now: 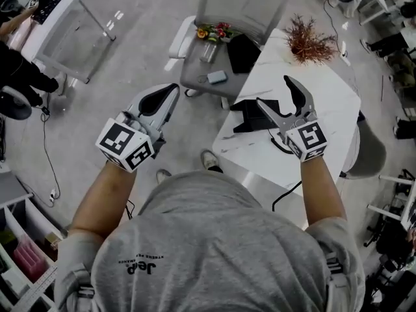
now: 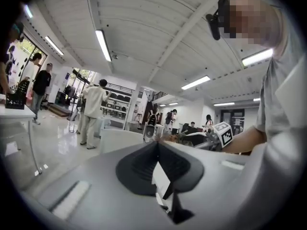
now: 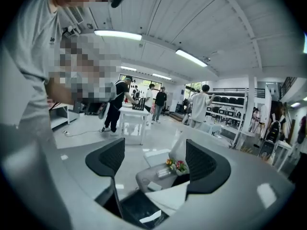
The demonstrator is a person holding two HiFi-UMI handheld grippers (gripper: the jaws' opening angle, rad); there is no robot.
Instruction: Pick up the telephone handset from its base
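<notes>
Nearest me, my left tongs (image 1: 170, 91) are pressing shut on nothing, hovering over the floor at 9 o'clock, well apart from the table (image 1: 325, 90). My right tongs (image 1: 273, 90) are standing wide apart and empty, hanging over the telephone (image 1: 250, 117), which is sitting near the table's 9 o'clock edge.

Handset and base are reading as one dark shape, so I am risking a clamp on both together, which could be dragging the set toward that edge. The black cord (image 1: 281, 147) looping at 5 o'clock could be tugging too.

The handset's long axis seems to be running roughly 9 to 3 o'clock; I cannot tell which end is the earpiece. Beyond, at 11 o'clock, a chair (image 1: 240, 5) is facing the table
</notes>
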